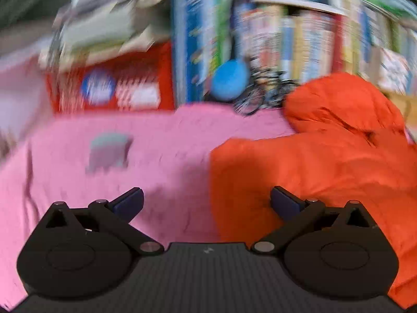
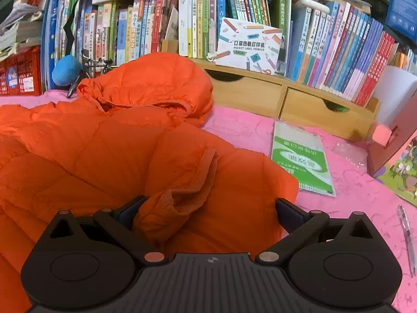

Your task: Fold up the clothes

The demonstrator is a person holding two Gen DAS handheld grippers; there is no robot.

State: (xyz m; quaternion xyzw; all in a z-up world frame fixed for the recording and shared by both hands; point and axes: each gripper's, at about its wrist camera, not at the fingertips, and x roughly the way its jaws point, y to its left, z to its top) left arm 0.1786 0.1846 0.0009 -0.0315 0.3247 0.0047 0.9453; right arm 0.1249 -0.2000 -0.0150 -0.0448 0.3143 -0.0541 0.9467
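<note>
An orange hooded puffer jacket (image 2: 109, 140) lies on a pink cloth-covered surface (image 2: 346, 177), hood toward the bookshelf. My right gripper (image 2: 208, 212) is open, with the jacket's sleeve cuff (image 2: 174, 203) bunched between its fingers. The left wrist view is motion-blurred. There the jacket (image 1: 325, 161) fills the right side. My left gripper (image 1: 207, 202) is open and empty at the jacket's left edge, its right finger (image 1: 285, 203) over the orange fabric, its left finger (image 1: 130, 202) over the pink cloth (image 1: 130, 177).
A bookshelf full of books (image 2: 234, 20) and a wooden drawer unit (image 2: 299, 101) stand behind. A green-and-white booklet (image 2: 299, 156) and a pen (image 2: 408, 237) lie right of the jacket. A red crate (image 2: 20, 73) and blue plush (image 2: 65, 70) sit at back left.
</note>
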